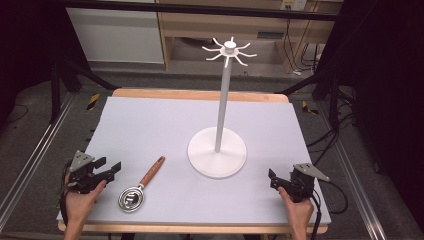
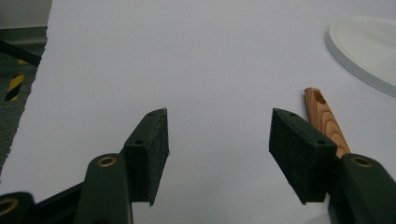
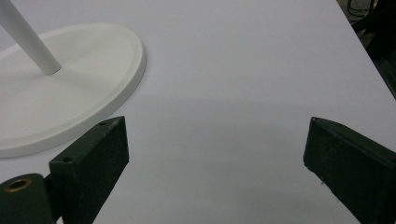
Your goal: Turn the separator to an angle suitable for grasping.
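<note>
jaws, left: the left gripper (image 1: 111, 169) has them spread apart with nothing between, just bare tabletop (image 2: 210, 70) in the gap
jaws, right: the right gripper (image 1: 272, 177) is gaping even wider, also empty
whisk: small coil whisk (image 1: 141, 185) with a wooden handle (image 2: 325, 119) lying flat near the front left of the tabletop, metal coil end toward the person, handle angled up and away toward the stand
left gripper vs whisk: just to the left of it, not touching; in the left gripper view the handle pokes out right behind the right-hand jaw
stand: white hook stand (image 1: 218, 150), round base about mid-table, tall pole, ring of hooks up top
right gripper spot: front right corner, near the stand's base (image 3: 70, 93) but clear of it
</note>
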Tool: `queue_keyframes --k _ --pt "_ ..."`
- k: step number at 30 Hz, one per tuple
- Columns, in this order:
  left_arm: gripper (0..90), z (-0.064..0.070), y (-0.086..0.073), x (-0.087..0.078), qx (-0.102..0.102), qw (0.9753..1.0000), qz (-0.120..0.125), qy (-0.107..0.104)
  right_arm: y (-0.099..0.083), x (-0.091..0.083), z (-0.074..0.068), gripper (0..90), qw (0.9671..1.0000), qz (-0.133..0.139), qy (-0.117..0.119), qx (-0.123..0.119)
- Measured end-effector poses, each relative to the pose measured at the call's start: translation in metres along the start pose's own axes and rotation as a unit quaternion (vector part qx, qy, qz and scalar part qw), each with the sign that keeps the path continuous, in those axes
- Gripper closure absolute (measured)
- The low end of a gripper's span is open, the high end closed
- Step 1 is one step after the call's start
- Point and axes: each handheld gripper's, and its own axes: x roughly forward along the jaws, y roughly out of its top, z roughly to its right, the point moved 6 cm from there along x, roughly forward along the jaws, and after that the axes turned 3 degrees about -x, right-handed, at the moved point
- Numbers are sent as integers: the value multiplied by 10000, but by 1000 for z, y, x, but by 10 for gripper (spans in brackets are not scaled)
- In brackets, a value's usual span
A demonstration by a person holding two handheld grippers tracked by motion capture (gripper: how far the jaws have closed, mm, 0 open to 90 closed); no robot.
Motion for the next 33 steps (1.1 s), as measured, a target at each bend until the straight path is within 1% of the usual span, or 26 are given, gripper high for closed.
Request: queue_keyframes --k 1,5,6,7,10,12,13,14,15,16,17,18,19,20,21,25,26,27,28,31,33 --pt "373 0 0 -1 2 10000 -20 -1 0 0 0 72 10000 -20 13 26" --pt "372 4 2 -2 1 10000 -27 -62 0 0 0 72 10000 -40 25 6" --pt "372 8 5 -3 22 9999 -26 -129 0 0 -1 74 10000 -40 29 -11" --pt "372 10 6 -4 44 9999 -27 -153 0 0 -1 75 10000 -38 40 -20" --pt "372 19 11 -4 133 9996 -49 -234 0 0 0 77 9998 -91 -52 -169" --pt "372 26 14 -4 213 9993 -58 -297 1 -1 -1 77 9999 -83 -2 -141" --pt "371 26 14 -4 213 9993 -58 -297 1 -1 -1 77 9999 -83 -2 -141" --pt "371 33 17 -4 307 9989 -77 -353 0 -1 -3 78 9998 -114 2 -155" --pt "370 33 17 -4 307 9989 -77 -353 0 -1 -3 78 9998 -114 2 -155" --pt "370 39 19 -4 408 9984 -116 -380 0 -2 -3 81 9996 -149 -40 -246" --pt "371 39 19 -4 408 9984 -116 -380 0 -2 -3 81 9996 -149 -40 -246" --pt "370 44 21 -4 530 9976 -166 -403 0 -2 -4 79 9996 -158 -36 -224" --pt "370 46 23 -3 545 9975 -154 -411 0 -3 -4 80 9997 -147 27 -187" --pt "370 46 23 -3 545 9975 -154 -411 0 -3 -4 80 9997 -147 27 -187" --pt "370 50 26 -2 562 9971 -188 -473 0 -3 -3 77 9998 -147 14 -128" --pt "371 56 30 3 689 9959 -311 -507 0 -5 -2 79 9998 -140 10 -149" --pt "371 58 31 5 741 9955 -357 -481 0 -5 -1 79 9998 -158 -2 -143" --pt "371 58 31 5 741 9955 -357 -481 0 -5 0 79 9997 -165 -16 -150" --pt "372 60 33 9 792 9948 -444 -467 0 -5 0 78 9997 -167 -29 -171" --pt "376 64 35 13 829 9940 -506 -493 0 -5 1 79 9997 -166 -33 -159" --pt "391 69 37 17 901 9928 -591 -517 -1 -4 1 78 9997 -188 -32 -157"
